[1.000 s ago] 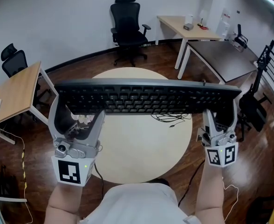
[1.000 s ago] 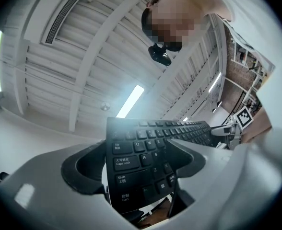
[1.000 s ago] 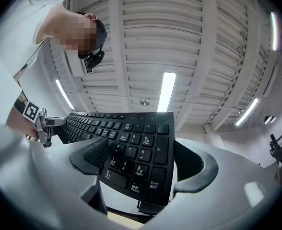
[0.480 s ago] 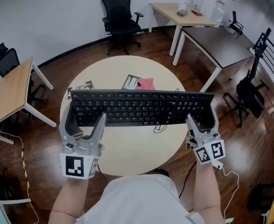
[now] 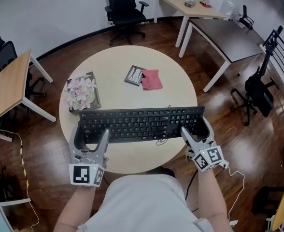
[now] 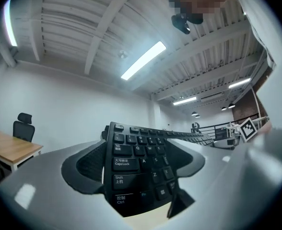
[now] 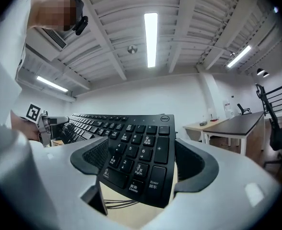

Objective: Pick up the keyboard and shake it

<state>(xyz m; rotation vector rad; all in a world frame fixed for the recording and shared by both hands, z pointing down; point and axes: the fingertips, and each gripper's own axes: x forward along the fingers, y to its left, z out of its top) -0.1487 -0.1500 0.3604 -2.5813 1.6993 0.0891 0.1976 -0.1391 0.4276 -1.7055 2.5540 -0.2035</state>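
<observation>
1. Well, my left gripper (image 5: 89,135) is clamped on the left end of the black keyboard (image 5: 141,124). In the left gripper view its jaws are drawn in narrow against the board, with the Tab, Caps Lock and Shift keys between them.
2. My right gripper (image 5: 196,129) grips the right end the same way, its jaws closed on the number pad beside the Enter key.
3. The keyboard lies level between my two hands, keys up, stretched crosswise over the near part of the round table (image 5: 118,62).
4. In the right gripper view I can see pale tabletop and a loop of thin black cable (image 7: 107,204) under the raised right end. I cannot tell whether the rest of the board is clear of the table.
5. Beyond the keyboard a flower-printed book (image 5: 82,91) sits near the table's left edge, just beside the board's far left corner.
6. Farther back, near the middle, a pink cloth (image 5: 151,79) touches a small booklet (image 5: 134,75). Both are well apart from the keyboard.
</observation>
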